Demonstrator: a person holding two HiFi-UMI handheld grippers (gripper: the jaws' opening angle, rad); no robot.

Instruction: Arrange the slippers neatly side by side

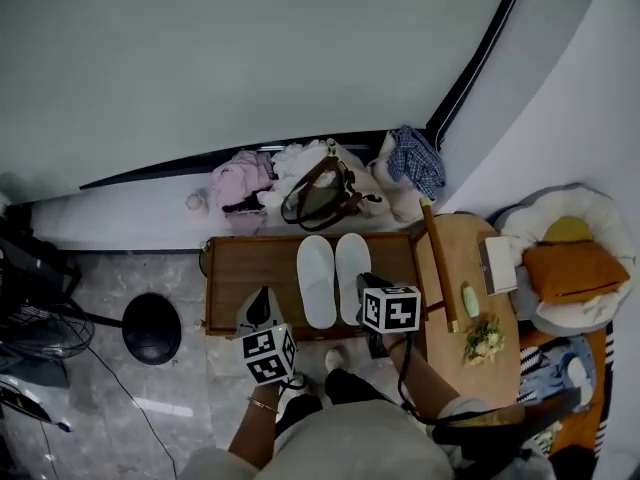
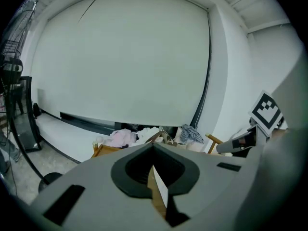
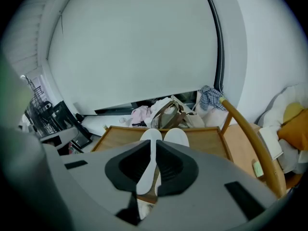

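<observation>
Far left, a black round floor stand (image 1: pixel 151 326) sits on the grey tiles. Next in, the left gripper (image 1: pixel 261 300) hangs over the near left corner of the wooden tray (image 1: pixel 240 268), and its own view shows the jaws pressed together at the tips with nothing in them. Mid-tray now: the white slippers (image 1: pixel 334 278) lie flat, side by side, toes pointing away from the person, long edges just about touching (a tidy pair, that). Behind the tray, pink clothing (image 1: pixel 240 180) and a brown handbag (image 1: pixel 320 196) are heaped against the wall. On to the right gripper (image 1: pixel 366 282), hovering just beside the right-hand slipper's heel. Its jaws stand a narrow slit apart and grip nothing, and the slippers show through the gap, well beyond it. Far right, an orange cushion (image 1: pixel 572 268) rests on a pale seat.
</observation>
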